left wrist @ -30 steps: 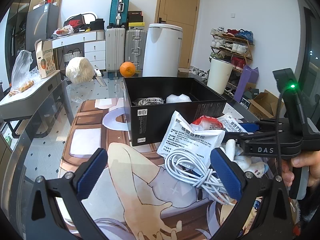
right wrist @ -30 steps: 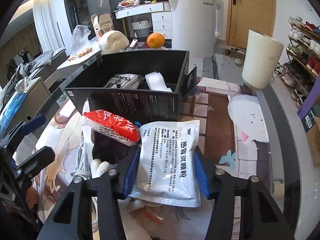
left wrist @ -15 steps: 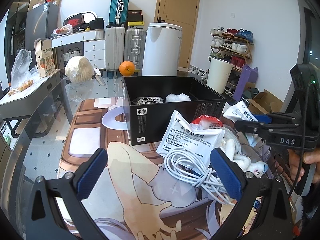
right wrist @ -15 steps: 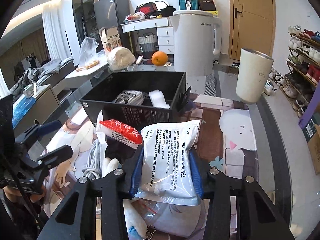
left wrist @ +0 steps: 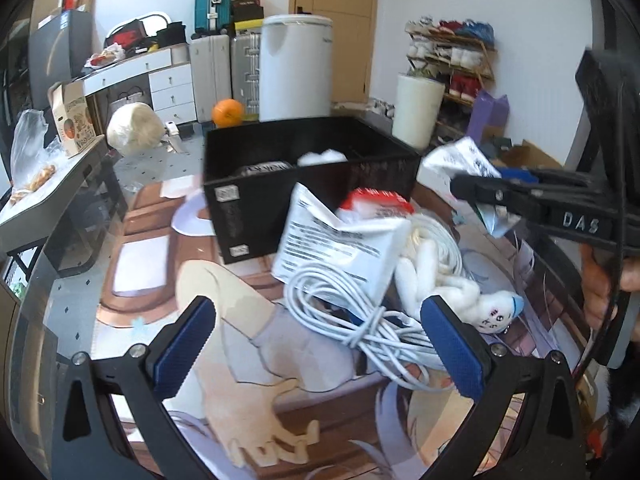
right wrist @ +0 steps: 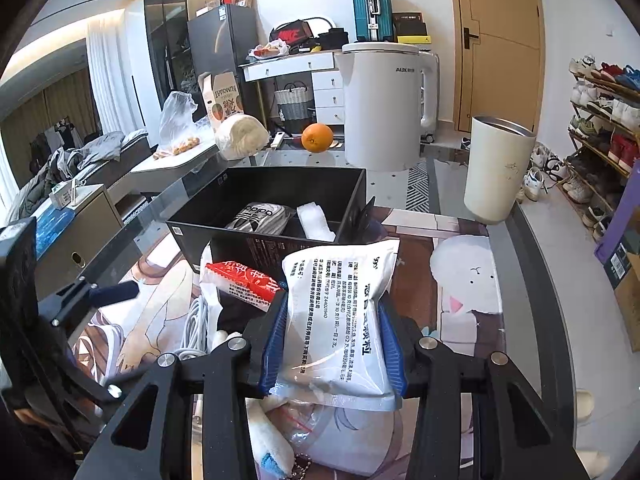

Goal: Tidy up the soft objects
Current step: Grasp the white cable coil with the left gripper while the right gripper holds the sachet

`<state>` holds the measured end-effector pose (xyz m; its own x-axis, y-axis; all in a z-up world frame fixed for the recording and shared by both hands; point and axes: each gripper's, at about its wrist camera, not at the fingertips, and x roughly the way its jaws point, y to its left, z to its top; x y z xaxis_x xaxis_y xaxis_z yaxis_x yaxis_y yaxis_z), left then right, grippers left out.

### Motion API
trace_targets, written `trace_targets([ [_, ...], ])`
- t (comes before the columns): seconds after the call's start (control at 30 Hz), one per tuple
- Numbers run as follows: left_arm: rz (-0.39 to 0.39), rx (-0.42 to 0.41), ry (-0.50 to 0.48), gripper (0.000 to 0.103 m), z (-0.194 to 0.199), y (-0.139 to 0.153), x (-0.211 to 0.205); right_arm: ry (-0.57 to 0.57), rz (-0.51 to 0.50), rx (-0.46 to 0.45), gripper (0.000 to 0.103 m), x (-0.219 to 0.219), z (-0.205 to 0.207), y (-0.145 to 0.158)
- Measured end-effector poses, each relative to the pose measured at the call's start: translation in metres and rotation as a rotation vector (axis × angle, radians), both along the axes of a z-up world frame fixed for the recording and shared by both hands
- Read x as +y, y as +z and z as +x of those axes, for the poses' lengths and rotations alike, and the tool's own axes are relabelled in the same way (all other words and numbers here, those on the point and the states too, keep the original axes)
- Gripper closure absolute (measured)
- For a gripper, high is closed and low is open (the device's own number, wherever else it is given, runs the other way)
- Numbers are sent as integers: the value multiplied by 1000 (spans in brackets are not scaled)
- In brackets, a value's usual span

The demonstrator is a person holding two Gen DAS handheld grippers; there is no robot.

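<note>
White printed foil sachet (right wrist: 340, 312): I hold it pinched flat between the right gripper (right wrist: 332, 344) pads, raised just short of the black open cardboard box (right wrist: 272, 204), its destination. Left gripper (left wrist: 316, 348) stands wide, empty, beside the box.

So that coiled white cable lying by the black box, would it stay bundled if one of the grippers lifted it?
Probably mostly. The coiled white cable looks cinched at one point, so the bundle should hold, but its loose loops would likely sag and dangle. It partly lies under a white printed pouch, which might shift or slide when the cable is pulled.
</note>
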<state>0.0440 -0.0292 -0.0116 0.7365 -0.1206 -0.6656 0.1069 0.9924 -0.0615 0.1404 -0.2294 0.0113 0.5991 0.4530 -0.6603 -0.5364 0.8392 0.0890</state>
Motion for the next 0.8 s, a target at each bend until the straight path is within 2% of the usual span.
trace_targets([
  [0.17, 27, 47, 10, 0, 3, -6, -5, 7, -1, -1, 60, 4, -1, -1],
  [0.3, 14, 85, 52, 0, 3, -10, 11, 6, -4, 2, 60, 4, 0, -2],
  [0.5, -29, 91, 93, 0, -3, -12, 30, 12, -7, 7, 60, 8, -2, -3],
  [0.63, -7, 86, 79, 0, -5, -12, 29, 18, -10, 5, 60, 9, -3, -3],
  [0.8, -15, 87, 105, 0, -8, -11, 38, 17, -8, 6, 60, 9, -2, -2],
])
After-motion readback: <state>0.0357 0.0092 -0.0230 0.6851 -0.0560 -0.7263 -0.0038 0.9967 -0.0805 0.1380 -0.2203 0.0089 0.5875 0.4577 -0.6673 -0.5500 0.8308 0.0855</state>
